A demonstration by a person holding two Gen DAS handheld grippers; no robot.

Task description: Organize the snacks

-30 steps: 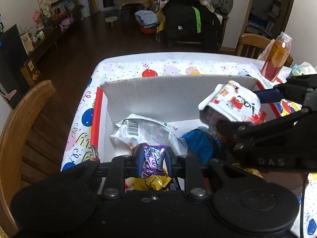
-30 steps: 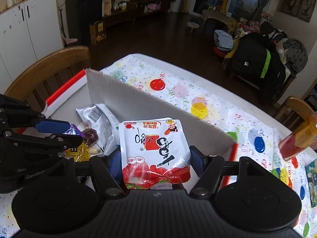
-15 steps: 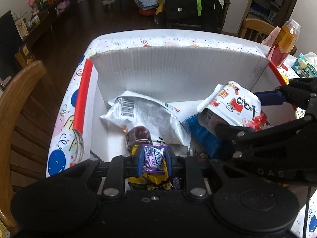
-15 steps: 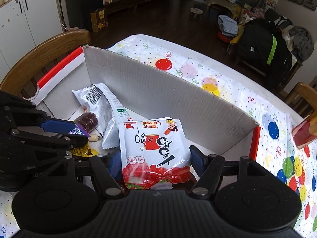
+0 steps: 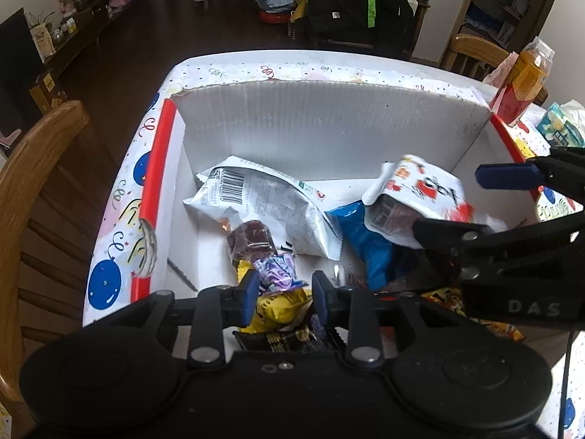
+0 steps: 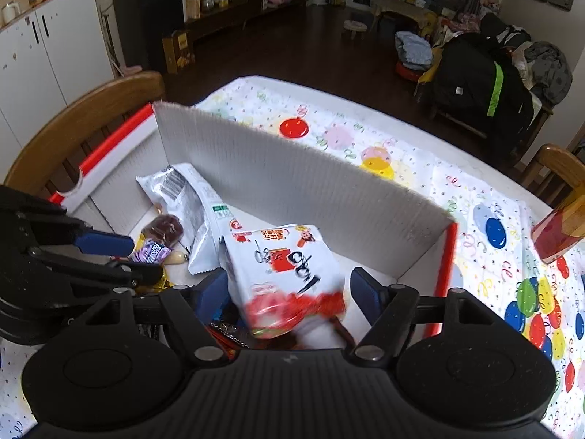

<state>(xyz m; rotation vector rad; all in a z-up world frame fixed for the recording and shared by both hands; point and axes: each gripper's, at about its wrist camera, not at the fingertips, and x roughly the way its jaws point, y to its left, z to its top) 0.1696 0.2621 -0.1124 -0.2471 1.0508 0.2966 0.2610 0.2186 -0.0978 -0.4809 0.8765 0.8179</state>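
Between the spread right tongs [image 6: 289, 289], the white-and-red snack packet [image 6: 289, 267] lies lengthwise in the cardboard box [image 6: 292, 172], while the left tongs [image 5: 281, 289], also parted, hover behind the purple candy [image 5: 276, 272].

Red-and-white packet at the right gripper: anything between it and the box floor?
No barrier. The red-and-white packet is already inside the box walls, but a blue packet lies partly beneath it, so it may settle on that.
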